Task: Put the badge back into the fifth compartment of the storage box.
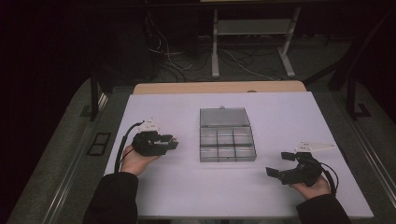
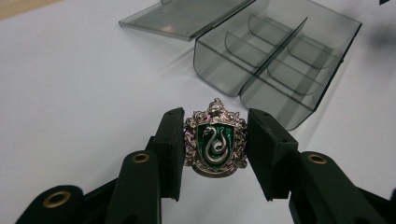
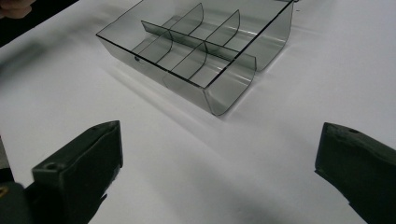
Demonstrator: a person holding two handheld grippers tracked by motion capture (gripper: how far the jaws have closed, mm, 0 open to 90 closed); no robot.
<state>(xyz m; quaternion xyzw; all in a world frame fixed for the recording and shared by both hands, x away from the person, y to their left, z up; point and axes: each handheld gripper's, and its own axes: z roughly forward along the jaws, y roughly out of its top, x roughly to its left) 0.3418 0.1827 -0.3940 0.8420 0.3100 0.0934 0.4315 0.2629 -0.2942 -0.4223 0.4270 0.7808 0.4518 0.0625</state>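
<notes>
badge point(image 2: 215, 140) pinched by its edges in left gripper point(image 2: 215, 147), left of box point(image 1: 227, 140); thin grip may let it twist or drop short of a compartment. right gripper point(image 3: 219, 154) released, empty.

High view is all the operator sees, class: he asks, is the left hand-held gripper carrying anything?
Observer: Yes. In the left gripper view, the left hand-held gripper is shut on a shield-shaped badge.
Operator: What is on the badge?
Observer: A silver snake on green enamel, in an ornate silver frame.
Operator: Is the organizer box empty?
Observer: The right gripper view shows the organizer box with bare compartments, as far as can be seen.
Operator: And the right hand-held gripper?
Observer: The right hand-held gripper is open, with bare table between its jaws.
</notes>
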